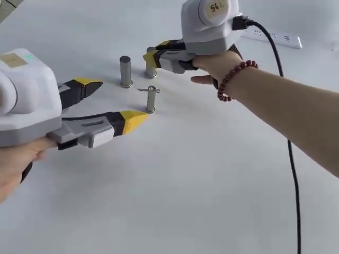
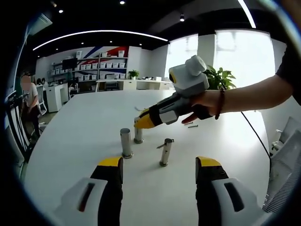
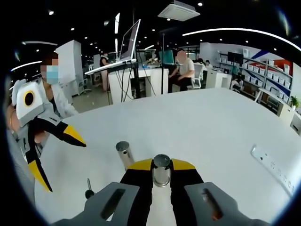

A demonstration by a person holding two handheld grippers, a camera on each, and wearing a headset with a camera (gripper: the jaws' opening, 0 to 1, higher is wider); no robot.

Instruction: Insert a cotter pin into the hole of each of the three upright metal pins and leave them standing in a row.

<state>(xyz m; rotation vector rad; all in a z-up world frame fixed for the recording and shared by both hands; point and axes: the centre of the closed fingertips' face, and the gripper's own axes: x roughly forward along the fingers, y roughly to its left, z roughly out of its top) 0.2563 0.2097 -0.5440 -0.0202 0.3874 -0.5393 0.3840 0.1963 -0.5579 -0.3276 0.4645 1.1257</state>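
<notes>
Steel-grey and upright, the gripped pin (image 1: 151, 67) stands well in from the edges of the desk (image 1: 201, 185), at the far side of a small cluster. My right claw (image 1: 152, 55) is clenched on its upper part, reaching in level from the desk's right side, so the jaws cross the pin's vertical long axis squarely. I see no cotter through it. Just beside it, toward the left edge, the bare pin (image 1: 125, 71) stands free, also without one as far as I can tell. Closer to my edge stands the finished pin (image 1: 151, 101), with a cotter pin (image 1: 148, 90) lying level through its head. The three make a triangle, not a row. My left claw (image 1: 125, 99) is released and carries nothing. With the finished pin just ahead of its wide jaws, it is the nearer hand to that pin and to the bare one. The right gripper view gives what the head view cannot: the gripped pin's round top sits between the two yellow tips, both against its sides. The left gripper view shows all three pins side-on. Beyond the right hand it also shows thin slivers (image 2: 190, 126) on the desk that may be spare cotters, too small to say. In the head view the hand covers that spot. My guess is that the right claw steadies the pin while the left fetches a cotter and brings it in level with the hole, whose direction I cannot read.
</notes>
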